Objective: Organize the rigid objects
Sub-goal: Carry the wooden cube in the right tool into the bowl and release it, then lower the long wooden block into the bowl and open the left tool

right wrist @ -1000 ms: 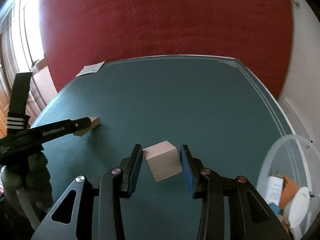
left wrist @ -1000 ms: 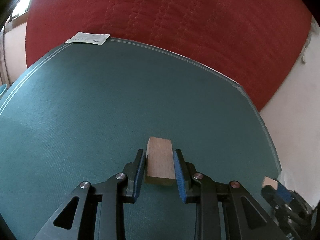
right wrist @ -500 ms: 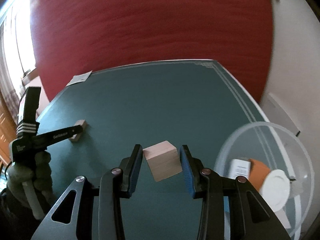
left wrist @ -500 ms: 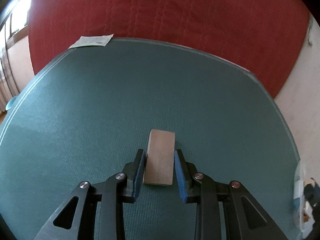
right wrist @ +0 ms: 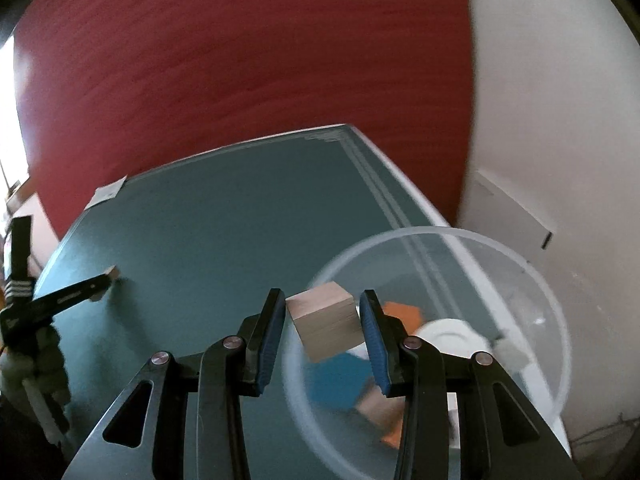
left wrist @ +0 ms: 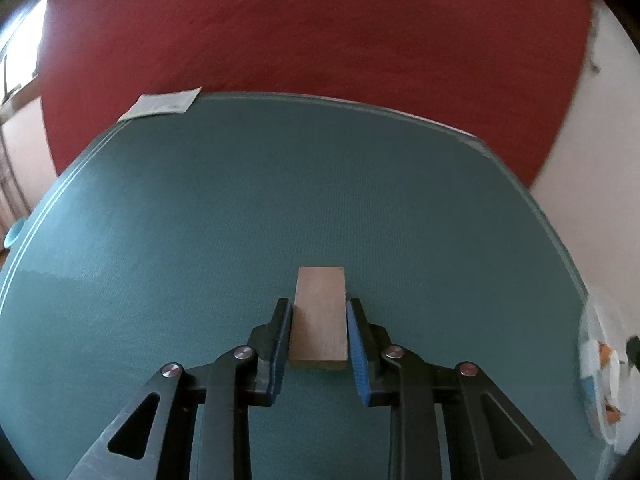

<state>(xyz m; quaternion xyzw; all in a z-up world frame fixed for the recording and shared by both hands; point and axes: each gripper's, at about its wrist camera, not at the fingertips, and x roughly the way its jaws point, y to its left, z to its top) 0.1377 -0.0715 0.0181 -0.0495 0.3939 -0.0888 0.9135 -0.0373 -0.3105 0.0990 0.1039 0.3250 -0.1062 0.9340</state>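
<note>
A flat wooden block (left wrist: 320, 320) sits between the blue pads of my left gripper (left wrist: 319, 307), whose jaws are closing tighter on it, low over the green mat (left wrist: 240, 220). My right gripper (right wrist: 323, 312) is shut on a pale wooden cube (right wrist: 324, 326), tilted, held above the left part of a clear plastic bowl (right wrist: 440, 236). In the bowl lie an orange piece (right wrist: 404, 314), a white lid (right wrist: 452, 336), a blue piece (right wrist: 340, 384) and another wooden block (right wrist: 380, 408). The right wrist view shows the left gripper (right wrist: 105, 282) far left, its block's tip (right wrist: 112, 271) poking out.
The bowl (left wrist: 600, 364) stands at the mat's right edge, near a pale wall. A paper label (left wrist: 164, 104) lies at the far left corner. Red quilted cloth (left wrist: 320, 32) lies beyond the mat. A gloved hand (right wrist: 32, 364) holds the left gripper.
My right gripper carried the cube rightward, so the bowl came from the right edge to under it. My left gripper shifted slightly, still gripping its block.
</note>
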